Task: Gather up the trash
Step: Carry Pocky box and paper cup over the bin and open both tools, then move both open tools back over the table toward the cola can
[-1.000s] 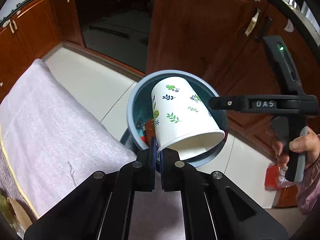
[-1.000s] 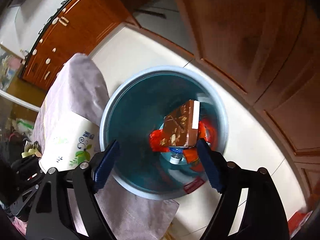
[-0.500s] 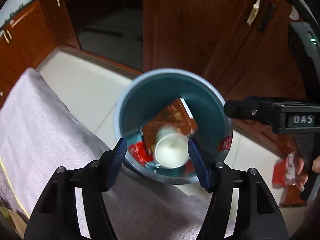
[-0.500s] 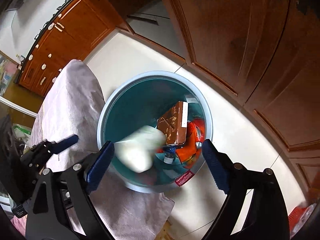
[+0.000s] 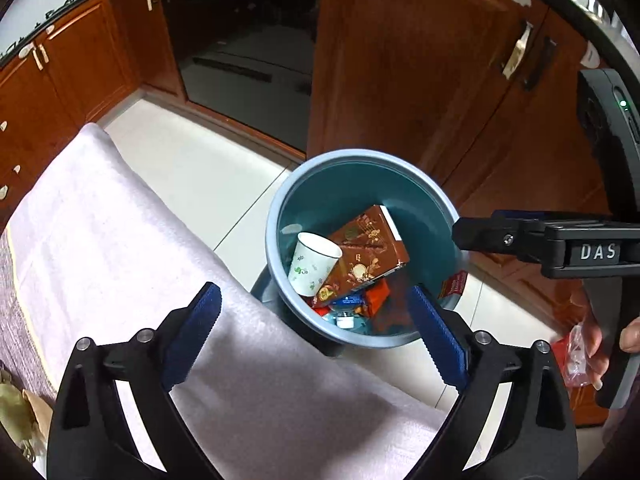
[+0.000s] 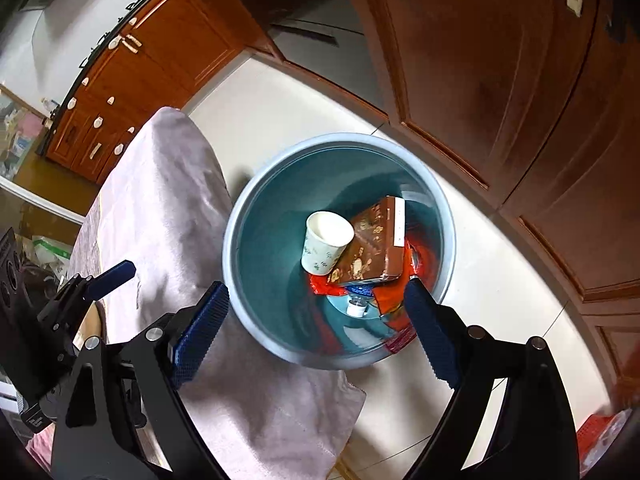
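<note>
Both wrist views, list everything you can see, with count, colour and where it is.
Bin: one, blue-grey, on the floor beside the cloth-covered table.
Paper cup: one, white with green leaves, in the bin, leaning against the box.
Box: one, brown with white edge, in the bin on top of the wrappers.
Wrappers: several, red and orange, at the bin bottom; exact count unclear.
Cloth: one, pale pink-white, over the table.
Cabinets: several, reddish-brown wood, behind the bin.
Floor: white tiles.
Packet: one, red and clear, by the person's right hand.
Left claw: black with blue pads, open, above the bin.
Right claw: black with blue pads, open, above the bin.
</note>
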`<state>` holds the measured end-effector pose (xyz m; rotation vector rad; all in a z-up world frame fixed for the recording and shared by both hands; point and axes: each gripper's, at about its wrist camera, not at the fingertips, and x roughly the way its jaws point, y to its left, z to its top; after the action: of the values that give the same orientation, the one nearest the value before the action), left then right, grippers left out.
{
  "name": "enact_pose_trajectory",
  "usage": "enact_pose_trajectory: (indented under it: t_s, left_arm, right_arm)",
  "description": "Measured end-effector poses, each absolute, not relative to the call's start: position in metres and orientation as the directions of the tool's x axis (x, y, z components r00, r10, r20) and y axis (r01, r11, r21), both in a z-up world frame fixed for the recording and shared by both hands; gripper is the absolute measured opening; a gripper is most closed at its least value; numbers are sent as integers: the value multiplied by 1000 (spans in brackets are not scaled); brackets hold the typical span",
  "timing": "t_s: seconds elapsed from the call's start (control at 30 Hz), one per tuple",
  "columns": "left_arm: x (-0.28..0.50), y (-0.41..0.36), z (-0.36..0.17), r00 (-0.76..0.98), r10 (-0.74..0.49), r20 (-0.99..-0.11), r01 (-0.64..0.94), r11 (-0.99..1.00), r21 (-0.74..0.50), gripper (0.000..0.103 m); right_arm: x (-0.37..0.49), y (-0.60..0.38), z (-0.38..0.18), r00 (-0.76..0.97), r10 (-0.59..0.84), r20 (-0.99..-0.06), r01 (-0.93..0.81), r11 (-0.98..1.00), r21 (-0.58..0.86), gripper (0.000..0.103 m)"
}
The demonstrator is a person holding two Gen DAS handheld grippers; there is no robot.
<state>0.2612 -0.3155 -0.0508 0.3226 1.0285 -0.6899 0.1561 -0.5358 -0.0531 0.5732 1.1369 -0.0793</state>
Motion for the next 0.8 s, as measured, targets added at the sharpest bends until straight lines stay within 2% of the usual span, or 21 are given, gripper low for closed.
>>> enact_pose_trajectory:
  t_s: [0.43,0.57,0.8]
  left_arm:
    - [227,-252,-7,404,-406,-820,615,784,-85,97]
    - [213,-206,8,447,-400,-800,565,820,-94,98]
    - [188,-105,20,517,-339,-786,443,892,-92,99]
  right_arm:
    - [140,-468,-3,476,237,-847,239,892,384,85]
    - [139,-429,16,492,255,-832,173,908,381,90]
    - [145,-328,35,466,336,-819,13,922,386,90]
